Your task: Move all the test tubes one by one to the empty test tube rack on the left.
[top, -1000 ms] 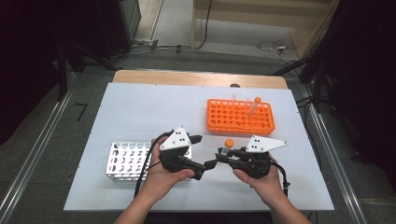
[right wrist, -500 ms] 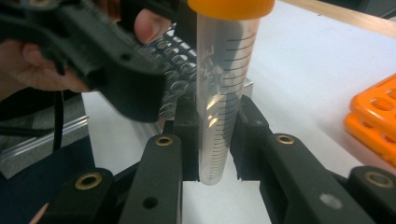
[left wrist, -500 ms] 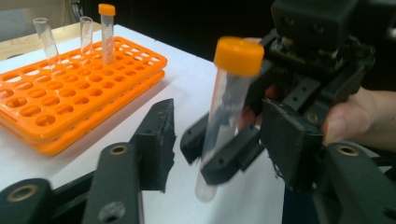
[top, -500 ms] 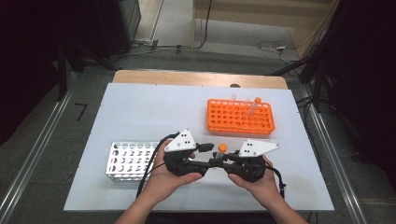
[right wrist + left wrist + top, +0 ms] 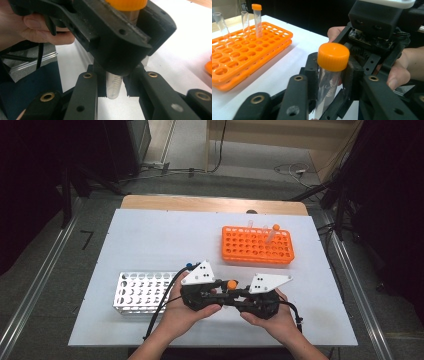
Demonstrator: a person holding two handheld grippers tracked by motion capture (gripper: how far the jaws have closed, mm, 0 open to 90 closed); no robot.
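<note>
Your left hand-held gripper (image 5: 220, 296) has just been closing its jaws, and they now press on the clear plastic tube with an orange screw cap (image 5: 329, 75), just below the cap. Your right hand-held gripper (image 5: 239, 299) is clamped on the same tube lower down, on its graduated section. The tube stands upright between the two, above the near middle of the white worktop (image 5: 160, 245). The orange tube rack (image 5: 257, 245) stands well behind; the white tube rack (image 5: 142, 290) is just beside your left hand (image 5: 187, 312).

no readable words or brand names, only fine graduation marks on the clear tube (image 5: 115, 86), digits illegible
</note>
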